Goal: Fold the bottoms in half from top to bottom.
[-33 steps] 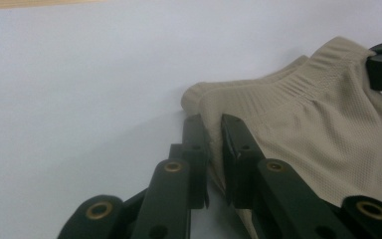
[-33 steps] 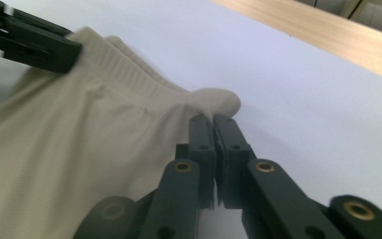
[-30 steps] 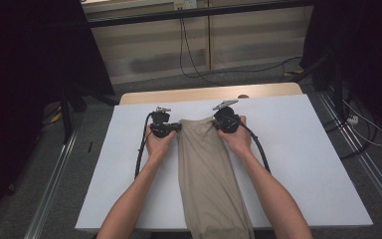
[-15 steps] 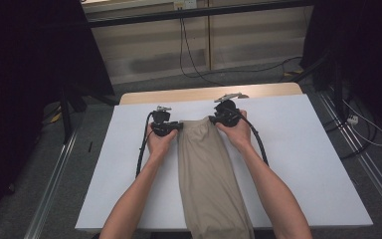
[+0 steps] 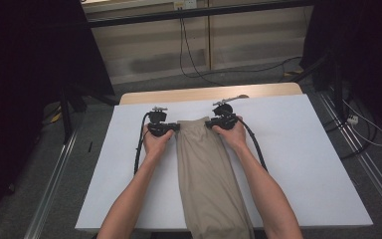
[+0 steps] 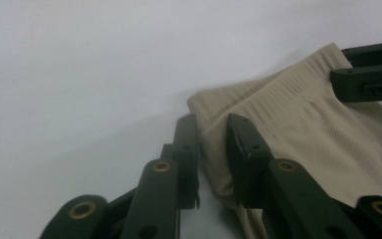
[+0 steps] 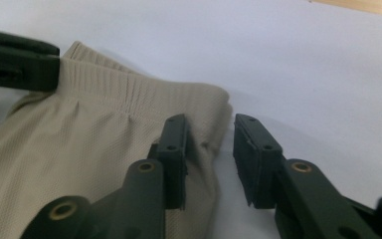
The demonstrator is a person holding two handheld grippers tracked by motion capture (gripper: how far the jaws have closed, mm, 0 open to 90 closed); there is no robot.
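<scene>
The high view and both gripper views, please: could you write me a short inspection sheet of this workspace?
Surface: white table, flat; bare wood strip at its far edge.
Job's things: beige garment, waistband at the far end, near end hanging over the table's near edge.
Clutter: nothing seen.
Grippers: left gripper open astride the waistband's corner; right gripper open at the opposite corner.
Cables: black gripper cables lying on the table.
Surroundings: dark curtains, floor rails, cable on the floor.

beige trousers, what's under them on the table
The beige trousers lie flat on the white table top, which shows bare all around them. The cloth covers whatever is beneath, so anything there cannot be seen. Their lower end hangs past the near edge.
</scene>
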